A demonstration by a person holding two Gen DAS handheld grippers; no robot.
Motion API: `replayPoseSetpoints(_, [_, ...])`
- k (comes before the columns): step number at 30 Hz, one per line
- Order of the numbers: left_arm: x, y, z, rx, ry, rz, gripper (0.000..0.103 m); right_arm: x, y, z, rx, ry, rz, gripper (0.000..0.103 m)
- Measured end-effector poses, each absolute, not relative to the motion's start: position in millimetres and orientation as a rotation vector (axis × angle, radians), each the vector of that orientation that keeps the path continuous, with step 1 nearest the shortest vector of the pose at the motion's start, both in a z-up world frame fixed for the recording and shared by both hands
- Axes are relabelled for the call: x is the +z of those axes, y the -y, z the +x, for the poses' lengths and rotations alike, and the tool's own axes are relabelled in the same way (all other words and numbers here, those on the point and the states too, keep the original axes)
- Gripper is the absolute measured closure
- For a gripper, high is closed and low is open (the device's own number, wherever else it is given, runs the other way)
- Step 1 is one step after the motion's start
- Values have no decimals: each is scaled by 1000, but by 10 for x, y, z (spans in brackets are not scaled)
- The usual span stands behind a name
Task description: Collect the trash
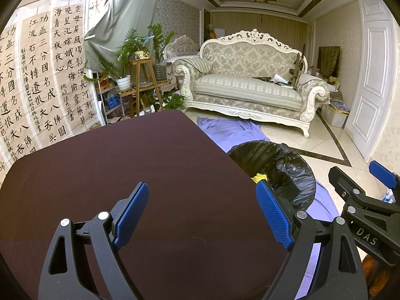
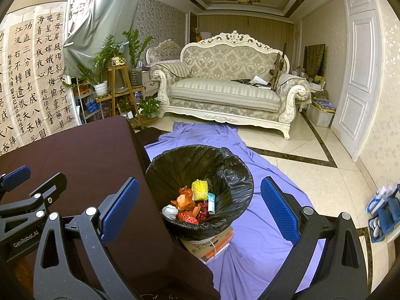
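A bin lined with a black bag (image 2: 225,175) stands on a stack of books just right of the dark brown table (image 2: 87,155). Inside lie a yellow foam net (image 2: 200,186), orange and red scraps (image 2: 186,200), a white crumpled wad (image 2: 170,211) and a small light-blue packet (image 2: 212,200). My right gripper (image 2: 200,210) hovers over the table's right edge and the bin, open and holding nothing. My left gripper (image 1: 203,212) hangs open above the bare table top (image 1: 125,162), nothing between its fingers. In the left wrist view the bin (image 1: 280,165) shows past the table edge, and the right gripper (image 1: 362,187) appears at the far right.
A purple sheet (image 2: 250,237) covers the floor around the bin. Beyond it stands a cream carved sofa (image 2: 225,87). Plants on a wooden stand (image 2: 117,82) and calligraphy hangings (image 2: 32,75) fill the left. A white door (image 2: 357,75) and a blue organiser (image 2: 385,212) are at the right.
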State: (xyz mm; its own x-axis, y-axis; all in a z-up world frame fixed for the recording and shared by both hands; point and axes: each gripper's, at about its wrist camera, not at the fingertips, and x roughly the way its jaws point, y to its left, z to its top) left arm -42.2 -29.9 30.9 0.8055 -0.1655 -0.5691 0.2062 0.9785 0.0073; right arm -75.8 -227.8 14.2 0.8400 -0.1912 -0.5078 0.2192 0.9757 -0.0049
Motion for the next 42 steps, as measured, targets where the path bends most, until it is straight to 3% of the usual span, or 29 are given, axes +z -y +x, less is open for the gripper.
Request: replayPoseSetpoints(42, [363,463,-469,-203,-531,78,18,156,2258,-735,-214,-533,53,8])
